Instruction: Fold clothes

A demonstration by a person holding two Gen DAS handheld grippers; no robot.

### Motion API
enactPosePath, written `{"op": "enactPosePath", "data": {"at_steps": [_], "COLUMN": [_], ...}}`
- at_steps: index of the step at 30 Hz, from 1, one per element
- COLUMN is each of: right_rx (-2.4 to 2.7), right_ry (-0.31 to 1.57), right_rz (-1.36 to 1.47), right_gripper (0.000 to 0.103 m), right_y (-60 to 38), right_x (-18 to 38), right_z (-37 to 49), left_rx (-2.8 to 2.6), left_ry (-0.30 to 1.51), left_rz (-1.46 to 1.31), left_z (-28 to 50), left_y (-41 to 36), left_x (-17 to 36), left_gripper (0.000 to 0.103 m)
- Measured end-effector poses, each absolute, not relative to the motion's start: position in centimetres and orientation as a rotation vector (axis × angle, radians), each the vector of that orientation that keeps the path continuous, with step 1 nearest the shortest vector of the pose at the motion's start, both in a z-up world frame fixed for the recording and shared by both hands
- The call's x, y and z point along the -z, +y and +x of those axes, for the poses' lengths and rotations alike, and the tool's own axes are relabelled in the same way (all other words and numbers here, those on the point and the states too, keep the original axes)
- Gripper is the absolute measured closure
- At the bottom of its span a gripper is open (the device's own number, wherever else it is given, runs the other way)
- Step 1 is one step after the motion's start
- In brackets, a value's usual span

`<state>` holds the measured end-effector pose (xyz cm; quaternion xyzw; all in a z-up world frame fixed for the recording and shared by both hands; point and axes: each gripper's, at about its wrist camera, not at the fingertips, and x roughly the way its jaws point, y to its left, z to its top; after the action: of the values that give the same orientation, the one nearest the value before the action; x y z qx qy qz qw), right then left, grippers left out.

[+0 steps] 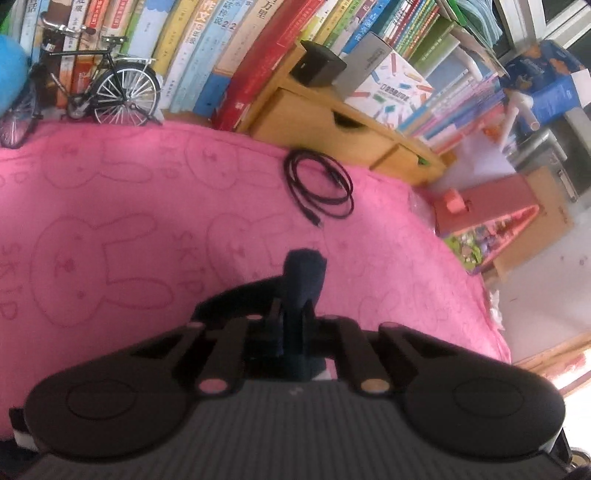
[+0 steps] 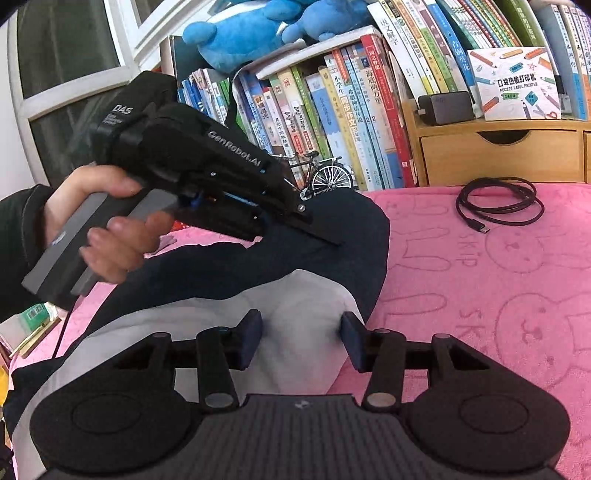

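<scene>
Right tool: the right tool [image 2: 301, 341] hangs low over the garment with its jaws apart, pads clear of the cloth, gripping nothing.
Garment: a dark navy garment [image 2: 258, 266] with a pale grey lining [image 2: 295, 325] turned up lies on the pink rabbit-print cloth [image 2: 480, 295] covering the bench, filling the left and near part of the right wrist view; the grey part sits directly under the right tool.
Left tool: the left tool [image 1: 295, 295] has its jaws closed together on a fold of the navy fabric [image 1: 304, 273], which stands up between the fingers; in the right wrist view its tip [image 2: 328, 240] presses into the upper part of the garment.
Hand: a person's left hand [image 2: 107, 229] in a dark sleeve grips the handle of the left tool.
Cable: a coiled black cable [image 2: 498, 203] lies on the pink cloth, well apart from the garment.
Back edge: a model bicycle [image 1: 88, 88] stands beside the garment's far edge, perhaps touching it; behind it a row of books [image 2: 351, 110] and a wooden drawer box [image 2: 498, 151] bearing a black charger [image 2: 445, 107].
Top: blue plush toys [image 2: 258, 33] sit above the books.
</scene>
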<state>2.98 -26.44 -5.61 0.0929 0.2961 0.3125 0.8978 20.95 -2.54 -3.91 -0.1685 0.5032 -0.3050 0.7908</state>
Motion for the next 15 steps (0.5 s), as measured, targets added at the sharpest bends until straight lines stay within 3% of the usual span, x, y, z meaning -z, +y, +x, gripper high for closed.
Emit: {"op": "enactPosePath", "data": {"at_steps": [5,10,12,15], "right_rx": [-0.657,-0.654,-0.639,-0.616], "right_ry": [0.619,0.662,0.716,0.806], "right_rz": [0.204,0.311,0.351,0.412], "right_gripper": [0.05,0.031,0.024,0.047], "right_y": [-26.4,-27.8,-28.2,-27.9], "right_x": [5.7,6.1,6.0,4.9], "right_z": [3.0,4.0,5.3,8.6], "left_rx": [0.527,0.422,0.414,0.391], "left_ry": [0.95,0.771,0.736,0.688], "left_rz": [-0.393,-0.221,-0.166,-0.077], "left_z": [22.6,18.4,15.1,9.5], "left_y": [-1.5,0.9,1.5,1.8], "left_x": [2.4,-1.3,-2.3,-3.4], "left_gripper": [0.099,0.097,0.091,0.09]}}
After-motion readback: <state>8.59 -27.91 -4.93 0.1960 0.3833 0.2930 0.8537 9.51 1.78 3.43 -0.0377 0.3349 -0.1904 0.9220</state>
